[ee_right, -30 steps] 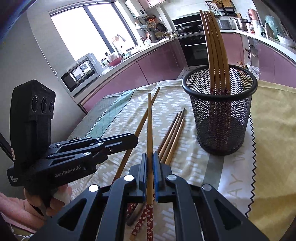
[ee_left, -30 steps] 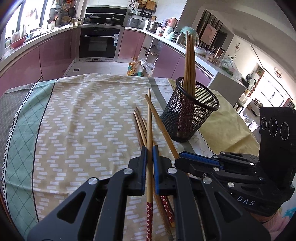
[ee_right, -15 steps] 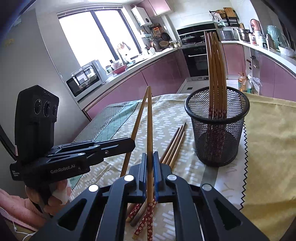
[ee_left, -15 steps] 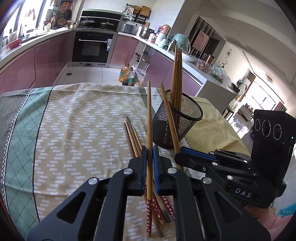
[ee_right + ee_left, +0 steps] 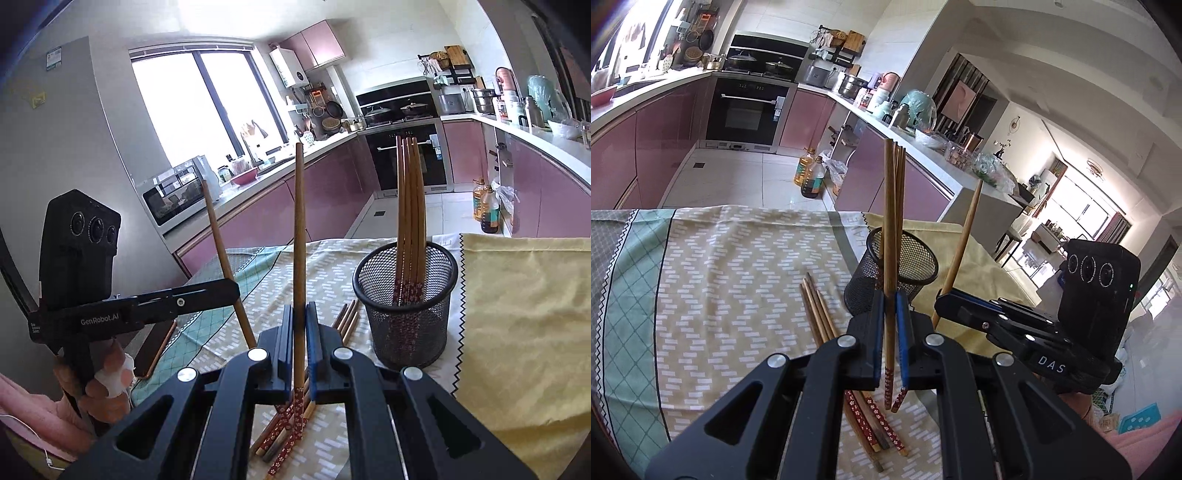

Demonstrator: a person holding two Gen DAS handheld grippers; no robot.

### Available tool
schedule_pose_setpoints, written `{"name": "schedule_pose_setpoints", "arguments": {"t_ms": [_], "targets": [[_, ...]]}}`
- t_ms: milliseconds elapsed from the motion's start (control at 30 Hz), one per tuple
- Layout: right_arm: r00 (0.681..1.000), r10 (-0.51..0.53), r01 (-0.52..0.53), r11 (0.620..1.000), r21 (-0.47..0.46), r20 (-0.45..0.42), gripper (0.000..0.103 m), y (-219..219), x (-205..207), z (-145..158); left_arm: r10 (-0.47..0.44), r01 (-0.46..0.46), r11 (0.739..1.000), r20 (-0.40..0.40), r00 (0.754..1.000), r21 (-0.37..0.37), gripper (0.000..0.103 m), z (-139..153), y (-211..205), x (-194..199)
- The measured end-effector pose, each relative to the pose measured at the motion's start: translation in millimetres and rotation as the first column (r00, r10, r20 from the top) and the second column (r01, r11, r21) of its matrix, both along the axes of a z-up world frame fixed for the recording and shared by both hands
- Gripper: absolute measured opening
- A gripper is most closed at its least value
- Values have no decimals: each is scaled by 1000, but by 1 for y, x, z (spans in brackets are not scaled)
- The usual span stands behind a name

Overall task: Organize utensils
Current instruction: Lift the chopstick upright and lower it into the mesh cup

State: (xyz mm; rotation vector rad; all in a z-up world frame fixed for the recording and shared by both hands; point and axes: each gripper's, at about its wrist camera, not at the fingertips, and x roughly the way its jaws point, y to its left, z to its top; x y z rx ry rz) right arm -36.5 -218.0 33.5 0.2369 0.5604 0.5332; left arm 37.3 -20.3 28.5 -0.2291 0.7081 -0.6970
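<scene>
While each gripper [image 5: 890, 332] pinches a chopstick [image 5: 889, 258], loose chopsticks [image 5: 820, 314] flank the holder [image 5: 897, 273]

We take the black built-in oven [image 5: 746, 112] as our landmark. Pink glossy cabinets [image 5: 642, 147] run away from it on both sides under a pale countertop [image 5: 554, 136]. Before it lies a white tiled floor [image 5: 738, 177], where two oil bottles [image 5: 810, 177] stand to its right. Pots [image 5: 395, 109] sit on the hob above it. Left of the oven, we see a large bright window [image 5: 199, 99] and a microwave [image 5: 173, 195] beneath it.
</scene>
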Motion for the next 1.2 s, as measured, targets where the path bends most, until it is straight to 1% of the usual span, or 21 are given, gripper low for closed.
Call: {"name": "schedule_pose_setpoints", "arguments": {"t_ms": [333,467,633,767,867,933,1067,1200], "targets": [[994,-56,58,998,-15,90,6,-21,4,37,5,-2,999,71,997,-32,7,34,-7,16],[987,-85,89,996,-23,136,6,-32,8,54,9,-4,999,110,994,-47,7,54,-12,26],[976,-114,124,992,-40,185,6,-42,16,72,10,1,998,173,985,-59,7,81,-22,36],[970,-131,143,989,-42,202,6,-47,25,80,15,-2,998,212,977,-61,7,94,-31,45],[966,-144,156,987,-41,215,6,-46,33,83,20,-12,999,223,975,-36,7,96,-40,53],[962,-158,174,983,-55,223,6,-45,37,83,18,-18,1000,231,973,-2,7,94,-47,56],[962,-166,187,979,-84,215,6,-41,49,75,-4,-14,997,208,978,81,7,79,-61,65],[972,-162,182,977,-108,172,6,-36,57,61,-35,3,983,176,984,182,7,59,-75,70]]}}
